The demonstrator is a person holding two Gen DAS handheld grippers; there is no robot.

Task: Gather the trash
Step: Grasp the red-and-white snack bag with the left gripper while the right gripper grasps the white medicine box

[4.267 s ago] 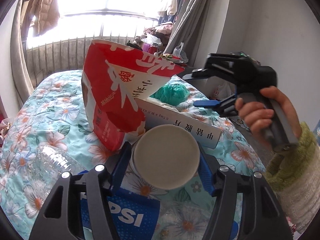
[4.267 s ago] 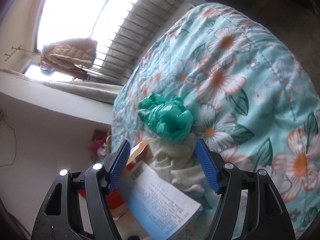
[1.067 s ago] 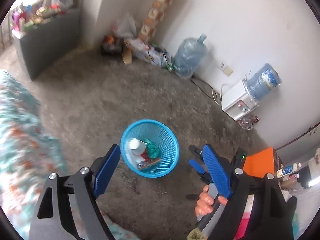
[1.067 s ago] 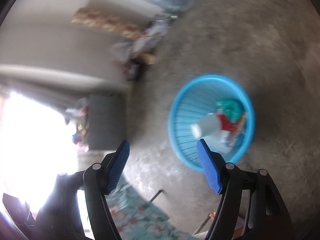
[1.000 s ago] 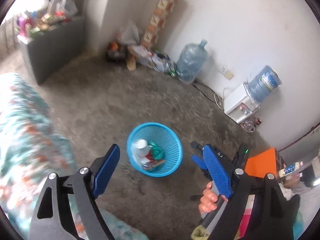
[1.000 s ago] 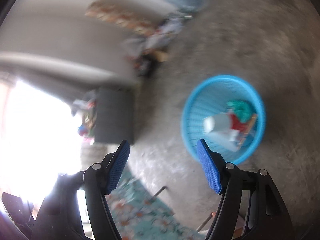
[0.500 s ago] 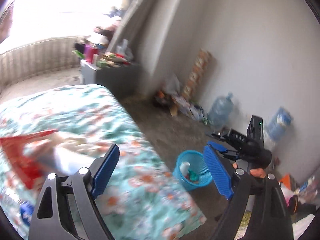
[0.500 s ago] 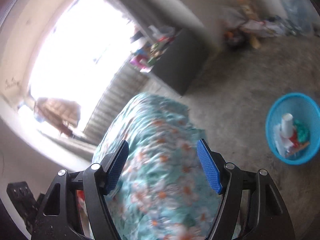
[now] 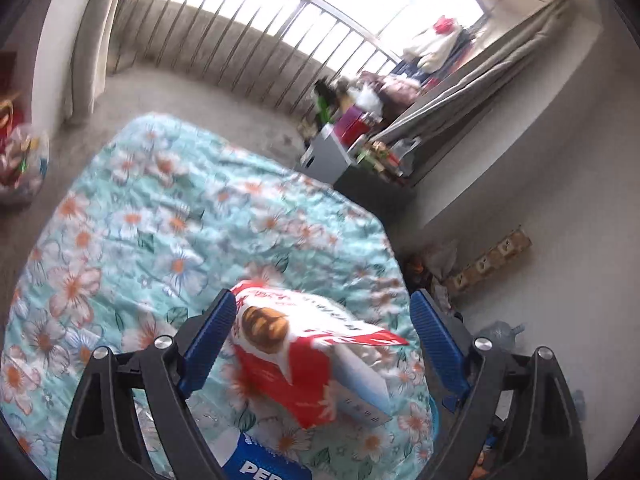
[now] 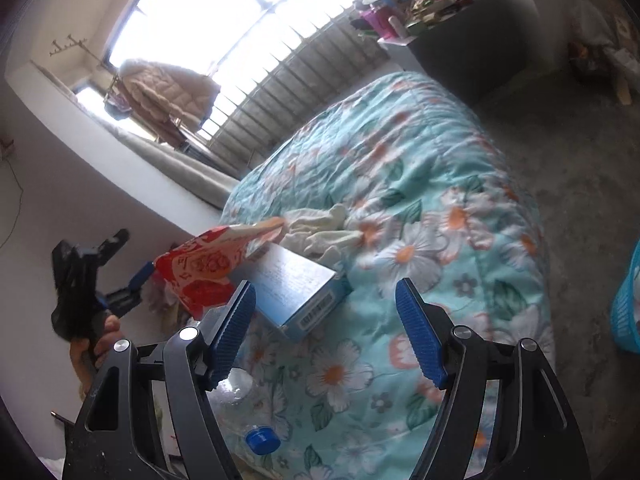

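My left gripper (image 9: 322,350) stands open above the floral bed (image 9: 168,224), with a red and white snack bag (image 9: 288,364) seen between its fingers but untouched. A pale blue box (image 9: 362,392) lies under the bag, and a blue Pepsi label (image 9: 264,466) shows at the bottom edge. My right gripper (image 10: 326,334) is open over the bed (image 10: 432,184), empty. Ahead of it lie the blue box (image 10: 298,292), the snack bag (image 10: 204,276), a crumpled white cloth (image 10: 320,228) and a clear plastic bottle with a blue cap (image 10: 262,440). The left gripper (image 10: 116,276) appears at far left, held by a hand.
A rim of the blue trash basket (image 10: 626,304) shows at the right edge on the concrete floor (image 10: 580,152). A cluttered grey cabinet (image 9: 336,156) stands beyond the bed near the railed window. A water jug (image 9: 498,334) and boxes sit by the wall.
Both grippers have swung away from the blue basket on the floor and back over the bed. The snack bag, box and bottle have come into view.
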